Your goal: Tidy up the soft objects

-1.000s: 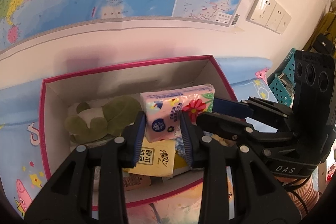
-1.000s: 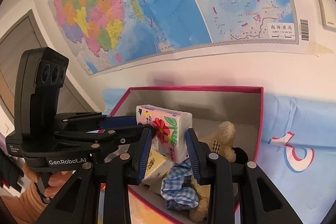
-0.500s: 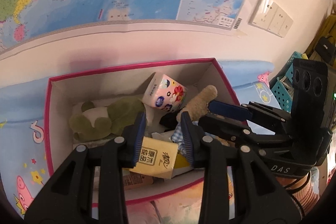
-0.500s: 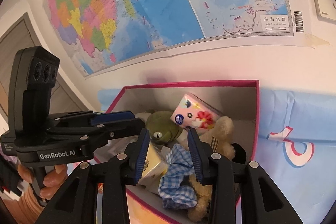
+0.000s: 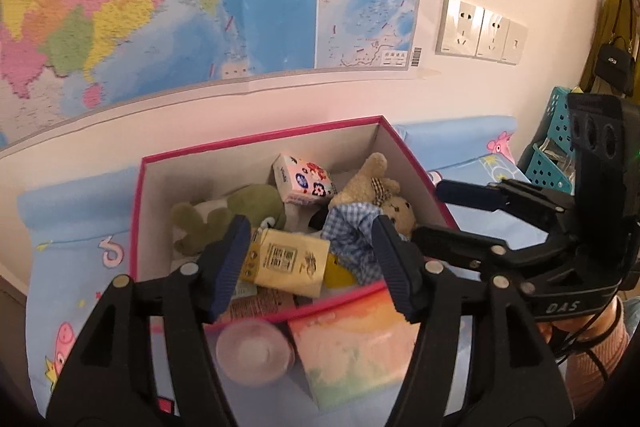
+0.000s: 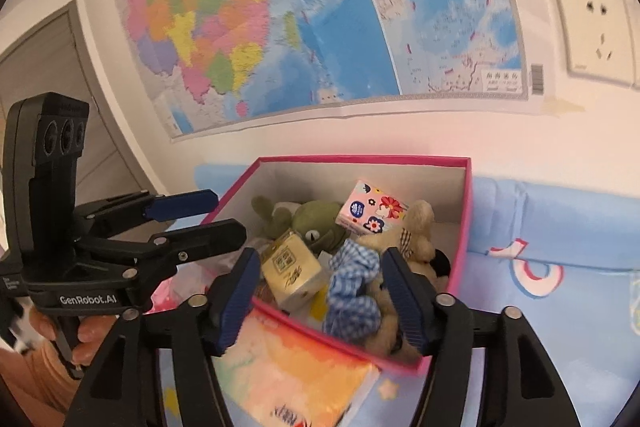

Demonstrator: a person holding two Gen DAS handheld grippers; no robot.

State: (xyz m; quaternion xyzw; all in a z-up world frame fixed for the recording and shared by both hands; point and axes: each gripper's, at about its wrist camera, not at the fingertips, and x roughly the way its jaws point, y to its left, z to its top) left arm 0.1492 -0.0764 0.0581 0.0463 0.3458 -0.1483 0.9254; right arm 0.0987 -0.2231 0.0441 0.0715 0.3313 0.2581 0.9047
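Note:
A pink-rimmed box (image 5: 256,143) (image 6: 360,159) stands on the blue sheet against the wall. A floral tissue pack (image 5: 304,179) (image 6: 372,213) lies tilted at its back, between a green frog plush (image 5: 248,205) (image 6: 316,223) and a teddy bear (image 5: 384,195) (image 6: 416,227). A yellow tissue pack (image 5: 288,261) (image 6: 292,271) and blue gingham cloth (image 5: 352,239) (image 6: 352,283) lie nearer. My left gripper (image 5: 310,223) (image 6: 230,215) and right gripper (image 6: 320,255) (image 5: 428,211) hover at the box's near edge. Both have their jaws opening, with nothing between the pads.
An orange tissue pack (image 5: 356,343) (image 6: 288,367) and a round pink lid (image 5: 254,351) lie on the sheet in front of the box. A map and sockets (image 5: 476,31) hang on the wall. A teal basket (image 5: 548,163) stands far right.
The floral tissue pack, held up between the grippers a second ago, has dropped into the back of the box. Both grippers have drawn back from the box and their jaws have widened.

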